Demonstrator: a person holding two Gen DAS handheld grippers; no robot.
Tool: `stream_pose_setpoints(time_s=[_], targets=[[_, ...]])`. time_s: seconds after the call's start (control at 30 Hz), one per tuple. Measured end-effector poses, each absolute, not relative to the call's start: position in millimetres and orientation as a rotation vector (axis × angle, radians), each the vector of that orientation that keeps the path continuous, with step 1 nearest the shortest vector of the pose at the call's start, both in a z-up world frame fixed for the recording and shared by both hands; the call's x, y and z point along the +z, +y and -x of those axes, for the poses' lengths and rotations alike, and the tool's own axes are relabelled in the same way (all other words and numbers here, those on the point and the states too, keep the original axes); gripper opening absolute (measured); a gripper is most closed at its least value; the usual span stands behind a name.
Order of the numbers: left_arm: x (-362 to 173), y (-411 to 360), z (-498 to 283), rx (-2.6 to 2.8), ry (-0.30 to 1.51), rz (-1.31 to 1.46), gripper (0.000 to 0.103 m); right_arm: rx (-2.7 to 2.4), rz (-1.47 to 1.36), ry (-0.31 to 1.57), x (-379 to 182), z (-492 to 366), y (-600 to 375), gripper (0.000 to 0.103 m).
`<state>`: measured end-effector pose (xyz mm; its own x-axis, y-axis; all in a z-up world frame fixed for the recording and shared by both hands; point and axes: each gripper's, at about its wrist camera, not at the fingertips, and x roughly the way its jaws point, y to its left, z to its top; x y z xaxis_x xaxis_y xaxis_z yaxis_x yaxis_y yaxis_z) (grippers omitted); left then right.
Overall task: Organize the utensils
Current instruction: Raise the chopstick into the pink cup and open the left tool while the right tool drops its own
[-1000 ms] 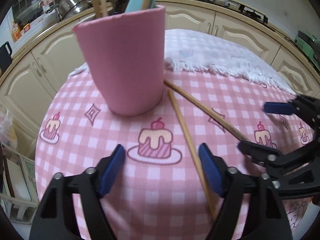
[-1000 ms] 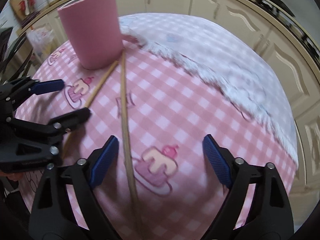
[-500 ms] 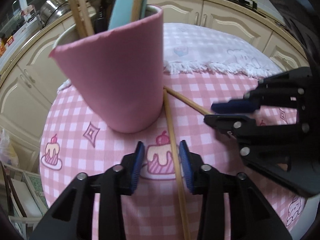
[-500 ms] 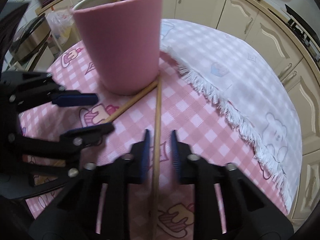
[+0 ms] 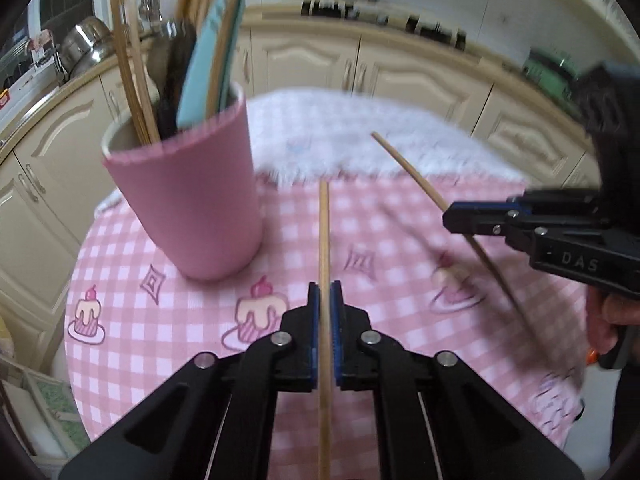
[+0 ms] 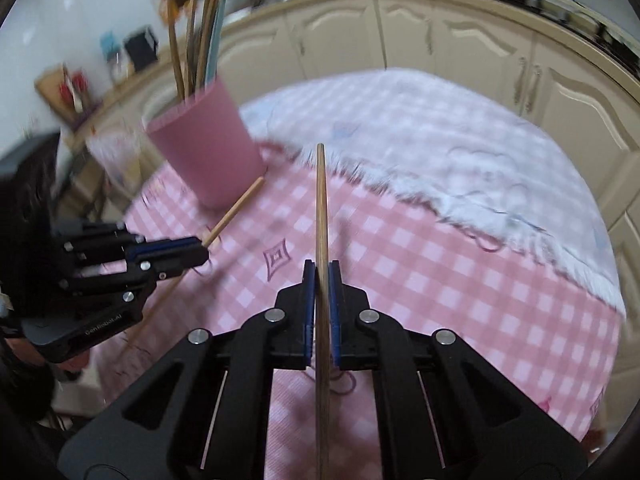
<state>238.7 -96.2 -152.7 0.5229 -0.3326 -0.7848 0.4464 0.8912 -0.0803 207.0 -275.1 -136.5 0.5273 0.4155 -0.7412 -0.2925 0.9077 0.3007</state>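
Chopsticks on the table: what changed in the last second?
Both grippers closed: the left gripper took one chopstick, the right gripper the other chopstick, and both sticks came up off the tablecloth. The pink cup stayed put.

"DAS" on right gripper [image 5: 460, 216]; "GenRobot.AI" on left gripper [image 6: 202, 254]

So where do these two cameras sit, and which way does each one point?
Left wrist view: rides the left tongs, facing down-forward at the wooden chopstick they pinch; the right tongs and a hand show.
Right wrist view: rides the right tongs, facing down along their own chopstick; the left tongs show.
Both share the pink utensil cup and the pink checked tablecloth.
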Motion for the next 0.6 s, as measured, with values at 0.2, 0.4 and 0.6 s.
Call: stream_pose_setpoints(time_s=[0.2, 0.4, 0.6], targets=[[-117.3, -84.0, -227.4, -0.463, 0.762, -0.058, 0.005, 0.442, -0.232, 0.767, -106.9, -192.4, -286.1, 0.006], [-85.8, -61.9, -220.1, -0.432, 0.607, 0.008, 0.005, 0.469, -0.273, 0.651, -79.9, -186.7, -282.3, 0.006], [-55.8, -40.2, -220.3, -0.381, 0.486, 0.055, 0.005, 0.494, -0.265, 0.578, -56.9, -191.6, -271.0, 0.006]])
